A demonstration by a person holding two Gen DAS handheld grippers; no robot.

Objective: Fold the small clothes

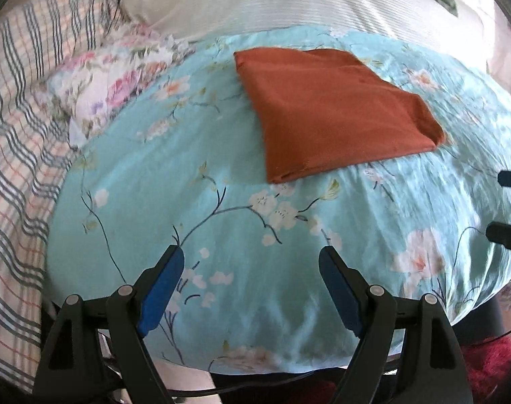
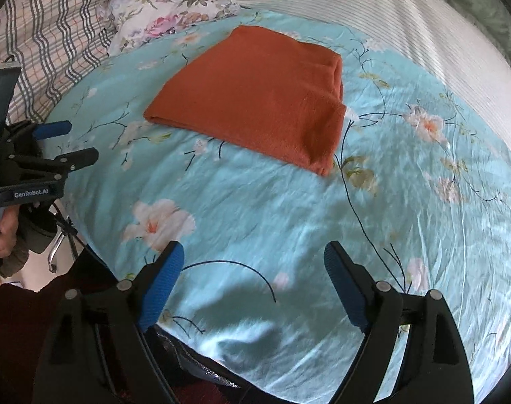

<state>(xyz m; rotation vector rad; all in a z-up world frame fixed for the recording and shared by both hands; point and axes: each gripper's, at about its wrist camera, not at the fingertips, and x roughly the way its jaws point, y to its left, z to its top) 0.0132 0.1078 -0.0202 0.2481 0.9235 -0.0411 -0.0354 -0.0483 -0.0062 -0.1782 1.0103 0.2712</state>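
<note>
A rust-orange cloth, folded into a flat rectangle, lies on the turquoise flowered cover of the bed, toward its far edge and well apart from both tools. The left tongs hang spread wide over the cover near its near edge, holding nothing. The right tongs are likewise spread and empty. A flowered pillow sits at the far left corner.

Rust-orange garment: folded into a compact, roughly rectangular packet, lying flat. Layered fold edges are visible along one side, with corners slightly rounded. Surface is smooth, with a faint crease across the top. Nothing touches it or rests upon it.
</note>
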